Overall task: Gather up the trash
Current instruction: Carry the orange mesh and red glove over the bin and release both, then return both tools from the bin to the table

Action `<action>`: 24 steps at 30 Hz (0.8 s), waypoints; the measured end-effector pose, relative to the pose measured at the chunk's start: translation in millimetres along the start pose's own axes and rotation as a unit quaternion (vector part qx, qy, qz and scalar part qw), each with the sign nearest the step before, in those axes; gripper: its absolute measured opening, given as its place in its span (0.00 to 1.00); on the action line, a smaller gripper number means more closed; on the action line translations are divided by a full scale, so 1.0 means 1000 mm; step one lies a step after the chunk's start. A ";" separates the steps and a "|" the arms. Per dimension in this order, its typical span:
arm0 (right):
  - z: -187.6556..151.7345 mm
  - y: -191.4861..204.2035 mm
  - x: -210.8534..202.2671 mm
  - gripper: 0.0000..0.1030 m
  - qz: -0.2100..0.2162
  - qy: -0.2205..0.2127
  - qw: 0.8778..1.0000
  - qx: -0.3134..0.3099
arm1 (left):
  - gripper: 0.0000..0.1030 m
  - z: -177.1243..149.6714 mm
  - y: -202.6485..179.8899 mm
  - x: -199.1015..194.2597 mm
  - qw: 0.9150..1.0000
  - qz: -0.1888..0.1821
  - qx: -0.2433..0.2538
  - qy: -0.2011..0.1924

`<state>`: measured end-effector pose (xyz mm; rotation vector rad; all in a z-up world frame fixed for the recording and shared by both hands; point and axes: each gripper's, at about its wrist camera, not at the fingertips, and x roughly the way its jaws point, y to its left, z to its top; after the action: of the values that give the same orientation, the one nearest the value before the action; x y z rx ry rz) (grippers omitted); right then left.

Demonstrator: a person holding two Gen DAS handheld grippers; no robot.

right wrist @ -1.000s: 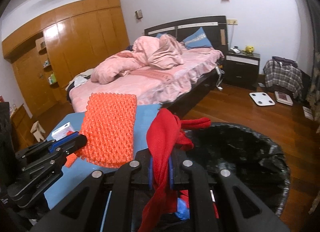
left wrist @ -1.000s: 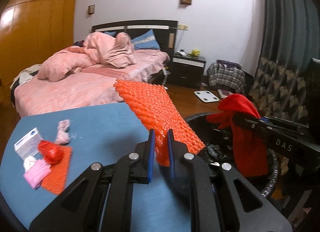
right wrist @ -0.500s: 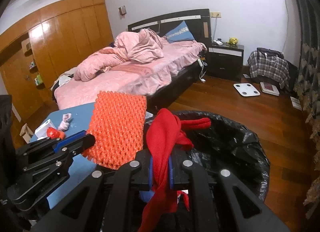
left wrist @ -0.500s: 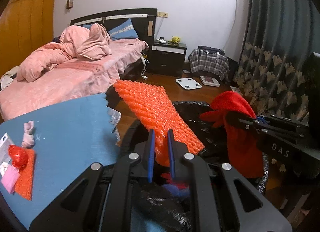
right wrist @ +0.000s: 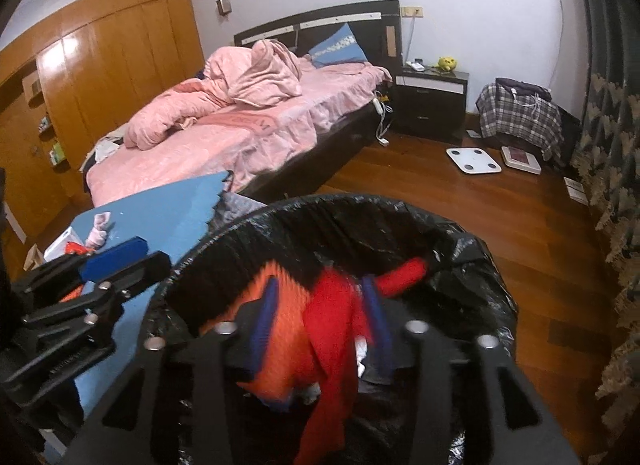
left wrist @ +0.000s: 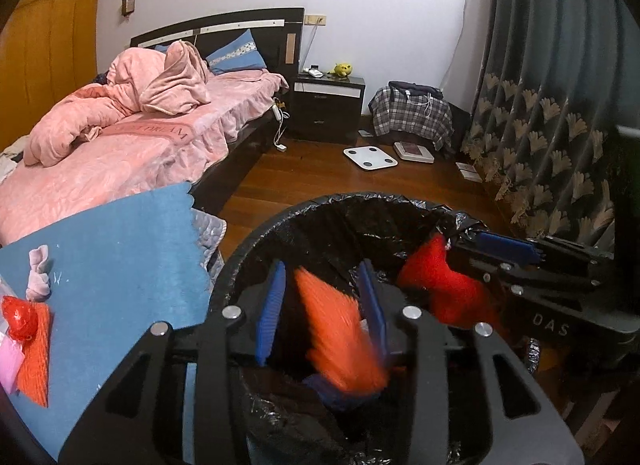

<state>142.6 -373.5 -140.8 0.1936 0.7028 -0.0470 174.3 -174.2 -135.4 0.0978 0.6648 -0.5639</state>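
Note:
A bin lined with a black bag [left wrist: 304, 221] [right wrist: 472, 253] stands beside the blue table. My left gripper [left wrist: 322, 311] is open over the bin; the orange bubble wrap sheet [left wrist: 340, 337] [right wrist: 280, 349] is blurred and falling between its fingers into the bin. My right gripper [right wrist: 322, 321] is open over the bin too; the red cloth [right wrist: 332, 341] [left wrist: 444, 289] drops loose between its fingers. More trash lies on the blue table [left wrist: 120, 265]: a red ball [left wrist: 18, 317], an orange sheet [left wrist: 38, 361], a pink scrap [left wrist: 38, 269].
A bed with pink bedding [left wrist: 120, 145] stands behind the table. A nightstand [left wrist: 328, 105], a white scale [left wrist: 370, 157] and a plaid-covered pile [left wrist: 412, 117] are on the wooden floor. A curtain [left wrist: 560, 105] hangs at the right.
Both grippers moved over the bin and opened. The orange bubble wrap left the left gripper and the red cloth left the right gripper; both are dropping into the bin.

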 end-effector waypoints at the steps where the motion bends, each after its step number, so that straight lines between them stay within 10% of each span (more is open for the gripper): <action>1: -0.001 -0.001 0.000 0.50 -0.003 0.000 1.000 0.000 | 0.40 -0.001 0.001 0.000 1.000 0.002 -0.002 0.001; 8: -0.007 -0.001 -0.005 0.92 -0.030 -0.007 1.000 0.006 | 0.71 -0.005 0.015 -0.013 0.999 0.031 -0.022 -0.017; 24: -0.004 0.063 -0.001 0.94 0.010 -0.022 1.000 -0.004 | 0.84 -0.038 0.106 -0.055 0.986 0.135 -0.099 -0.028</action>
<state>146.5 -311.0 -133.3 0.1915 0.6568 -0.0293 173.4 -48.5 -141.3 -0.0141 0.6379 -0.2374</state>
